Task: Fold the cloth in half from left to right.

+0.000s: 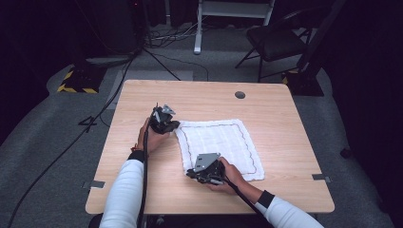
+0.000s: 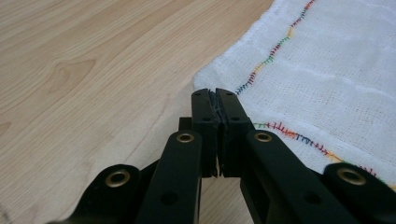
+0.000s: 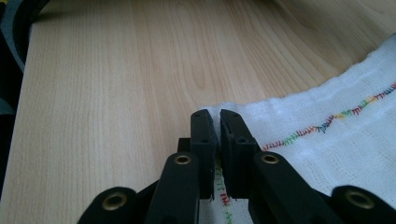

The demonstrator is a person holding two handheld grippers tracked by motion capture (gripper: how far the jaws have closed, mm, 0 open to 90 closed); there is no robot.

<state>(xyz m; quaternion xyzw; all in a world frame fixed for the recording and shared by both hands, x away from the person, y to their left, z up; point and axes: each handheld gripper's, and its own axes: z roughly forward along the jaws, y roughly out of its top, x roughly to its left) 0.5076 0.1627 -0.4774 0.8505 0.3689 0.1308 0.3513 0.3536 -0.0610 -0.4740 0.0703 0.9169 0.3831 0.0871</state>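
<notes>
On the light wooden table [image 1: 142,190], toward its middle, lies a white square cloth of loose gauze weave [image 1: 223,140], spread flat in one layer. A line of wavy stitching runs round it a little inside the hem; from the high view it reads as a dark thread, while the gripper views show it as many-coloured, passing through red, yellow, green and blue. The weave is open and faintly ribbed, and the edge is slightly uneven.

The left gripper [image 1: 167,124] sits at the cloth's far left corner, held by the person's left hand [image 1: 148,137]. In the left gripper view its two black jaws are pressed together with a thin fold of the white fabric's corner [image 2: 215,95] pinched between them.

The right gripper [image 1: 203,175] is at the near left corner, held by the right hand [image 1: 233,175], with its grey three-cornered plate [image 1: 206,161] facing up. In the right gripper view the jaws stand close with a narrow gap, and the cloth's corner [image 3: 215,112] runs into that gap; they appear clamped on it. White sleeves [image 1: 124,190] cover both forearms, and a black cable [image 1: 144,185] trails back from each tool.
</notes>
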